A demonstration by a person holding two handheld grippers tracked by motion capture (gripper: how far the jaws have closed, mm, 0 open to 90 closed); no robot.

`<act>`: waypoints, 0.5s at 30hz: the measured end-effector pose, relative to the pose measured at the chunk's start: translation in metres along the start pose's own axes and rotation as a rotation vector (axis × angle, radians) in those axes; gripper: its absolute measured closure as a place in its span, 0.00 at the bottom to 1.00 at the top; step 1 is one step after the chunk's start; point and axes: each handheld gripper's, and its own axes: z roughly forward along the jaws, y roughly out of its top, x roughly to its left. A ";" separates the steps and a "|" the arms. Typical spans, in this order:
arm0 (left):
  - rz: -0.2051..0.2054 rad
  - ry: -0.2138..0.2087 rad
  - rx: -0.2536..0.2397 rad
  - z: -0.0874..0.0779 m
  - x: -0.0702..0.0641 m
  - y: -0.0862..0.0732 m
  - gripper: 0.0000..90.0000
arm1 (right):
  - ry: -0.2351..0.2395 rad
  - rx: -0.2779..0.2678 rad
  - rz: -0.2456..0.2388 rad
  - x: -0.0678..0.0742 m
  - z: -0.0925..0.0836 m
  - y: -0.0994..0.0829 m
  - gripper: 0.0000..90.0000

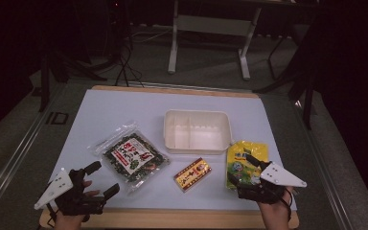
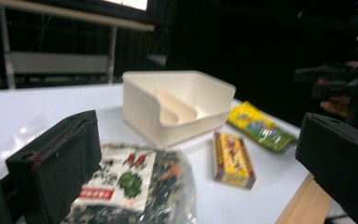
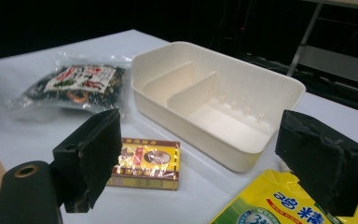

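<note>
A cream divided tray [image 1: 196, 113] stands mid-table with nothing in it. In front of it lie a clear bag of dark snack [image 1: 132, 157], a small red-and-yellow box [image 1: 192, 174] and a yellow-green pouch [image 1: 247, 155]. My left gripper [image 1: 104, 178] hovers open at the near left, just short of the bag [image 2: 135, 182]. My right gripper [image 1: 241, 168] stands open over the near end of the pouch [image 3: 270, 200], jaws wide with nothing between them. The left gripper view looks past the box [image 2: 233, 158] to the tray [image 2: 177, 107]. The right gripper view faces the tray [image 3: 223, 56] and box [image 3: 147, 163].
The items lie on a white sheet [image 1: 115, 110] over a wooden board whose front edge [image 1: 172, 218] runs just before my hands. A white table frame [image 1: 211, 28] and cables stand on the dark floor beyond. The right hand's gripper [image 2: 335, 79] shows far off in the left gripper view.
</note>
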 end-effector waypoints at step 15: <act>0.052 -0.122 0.111 0.021 -0.025 0.001 0.00 | 0.021 -0.060 -0.040 0.005 -0.005 0.007 0.14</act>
